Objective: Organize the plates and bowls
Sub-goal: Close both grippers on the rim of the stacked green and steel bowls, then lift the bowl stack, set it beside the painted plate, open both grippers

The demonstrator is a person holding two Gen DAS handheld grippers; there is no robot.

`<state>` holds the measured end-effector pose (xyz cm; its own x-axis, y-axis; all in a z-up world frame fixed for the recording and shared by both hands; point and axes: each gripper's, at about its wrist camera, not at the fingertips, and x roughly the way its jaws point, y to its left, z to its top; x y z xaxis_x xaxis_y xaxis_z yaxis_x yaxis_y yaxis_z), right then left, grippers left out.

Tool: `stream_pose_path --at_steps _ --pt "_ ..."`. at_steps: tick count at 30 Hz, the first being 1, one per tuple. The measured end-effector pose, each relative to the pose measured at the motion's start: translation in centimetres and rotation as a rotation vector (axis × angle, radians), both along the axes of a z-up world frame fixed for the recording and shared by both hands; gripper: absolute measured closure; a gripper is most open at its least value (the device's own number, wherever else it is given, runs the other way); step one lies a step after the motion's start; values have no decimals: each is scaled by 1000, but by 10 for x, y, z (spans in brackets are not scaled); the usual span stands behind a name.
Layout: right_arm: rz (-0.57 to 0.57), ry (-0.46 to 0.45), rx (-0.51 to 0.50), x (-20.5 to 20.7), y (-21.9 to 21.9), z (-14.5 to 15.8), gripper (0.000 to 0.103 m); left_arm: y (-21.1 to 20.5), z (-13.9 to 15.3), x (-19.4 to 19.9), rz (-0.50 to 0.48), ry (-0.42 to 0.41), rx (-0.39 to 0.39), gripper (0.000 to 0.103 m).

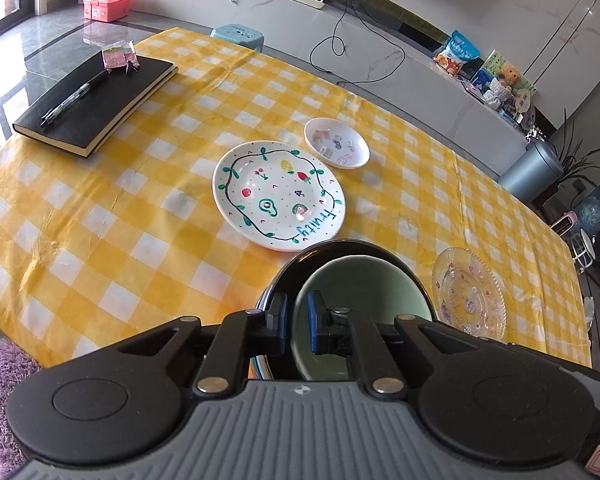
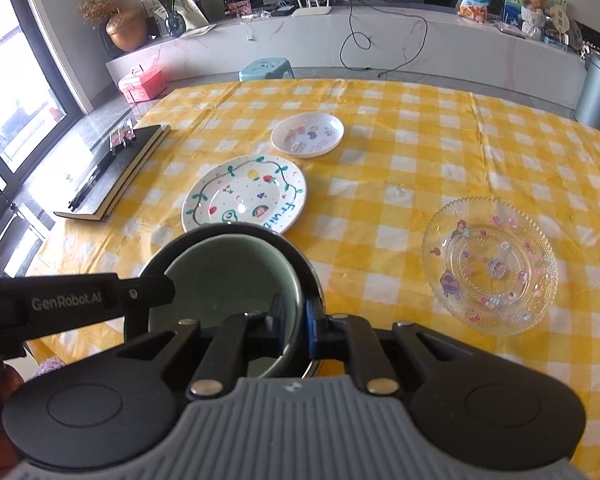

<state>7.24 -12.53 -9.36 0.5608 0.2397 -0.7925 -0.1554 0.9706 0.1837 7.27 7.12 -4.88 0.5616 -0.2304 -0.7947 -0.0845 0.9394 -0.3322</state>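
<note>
A yellow-and-white checked tablecloth (image 2: 400, 152) covers the table and serves as the base for everything else. On it, toward the window side, lies a black notebook (image 1: 92, 104) with a pen (image 1: 74, 98) resting along its cover. Near the middle of the cloth sits the large fruit-painted plate (image 1: 278, 196), flat and upright. Just beyond that plate, close to its far edge but apart from it, rests a small white dish (image 1: 337, 143) with stickers inside. Well to the right of the painted plate lies a clear glass plate (image 2: 490, 264) with a beaded rim and pink decorations.

Nearest the cameras, just on the near side of the painted plate, is a green bowl (image 2: 228, 280) nested inside a dark bowl (image 2: 236, 236). Both claws are clenched on this pair. The left gripper (image 1: 297, 320) pinches the left rim, one finger outside the dark bowl and the blue-padded one inside the green bowl. The right gripper (image 2: 296, 322) clamps the right rim, with the green bowl's wall between its fingers. Whether the bowls touch the cloth cannot be told.
</note>
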Motion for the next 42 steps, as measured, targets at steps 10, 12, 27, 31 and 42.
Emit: stream_pose_path --at_steps 10,12,27,31,42 --pt "-10 -82 42 -9 -8 16 83 0 5 -7 -12 -46 -9 85" --pt "-13 -102 48 -11 -10 20 82 1 6 -9 -12 -58 -11 84" --pt "-161 8 221 -7 -58 -7 53 23 -20 -13 64 -46 -120 37" --pt "-184 135 356 -3 -61 -29 52 26 -35 -11 74 0 -171 38" --pt "-188 221 408 -1 -46 -45 61 26 -42 -10 59 30 -169 56"
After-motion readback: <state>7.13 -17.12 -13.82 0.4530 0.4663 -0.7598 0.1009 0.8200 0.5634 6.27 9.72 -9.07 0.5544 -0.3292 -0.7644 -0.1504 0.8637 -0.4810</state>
